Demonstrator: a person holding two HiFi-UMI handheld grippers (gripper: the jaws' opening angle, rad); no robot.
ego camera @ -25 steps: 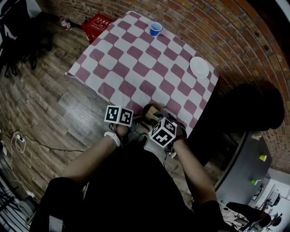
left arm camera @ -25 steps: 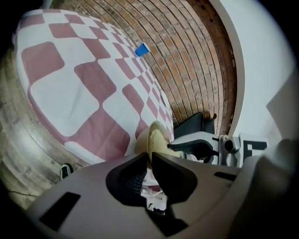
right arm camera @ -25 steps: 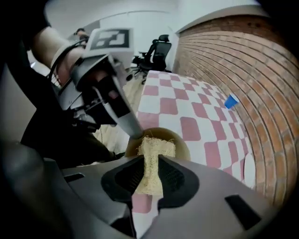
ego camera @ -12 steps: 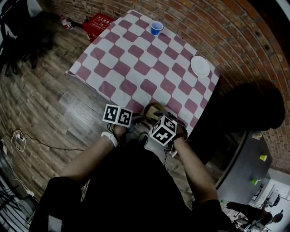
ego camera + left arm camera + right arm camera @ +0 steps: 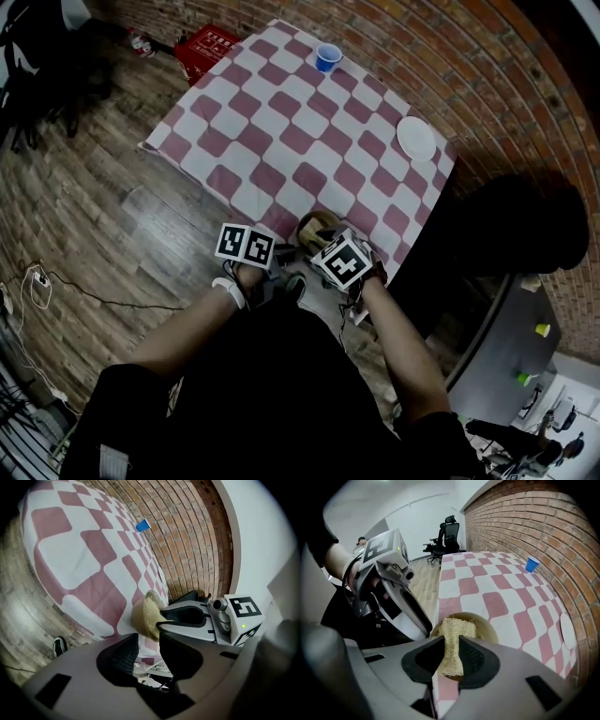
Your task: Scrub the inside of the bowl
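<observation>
Two grippers: we see the left gripper (image 5: 149,643) opening, nothing between; right gripper (image 5: 451,654) pinches sponge (image 5: 457,628).
One bowl (image 5: 486,623): at near table (image 5: 281,141) edge, sponge inside.
One cup (image 5: 327,57), one plate (image 5: 416,139): far away.

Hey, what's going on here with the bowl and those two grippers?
A person works two handheld grippers at the near edge of a red-and-white checked table. The right gripper is shut on a tan fibrous scrubbing pad, held inside the tan round bowl. The left gripper sits beside the bowl, its jaws opening with nothing between them.
</observation>
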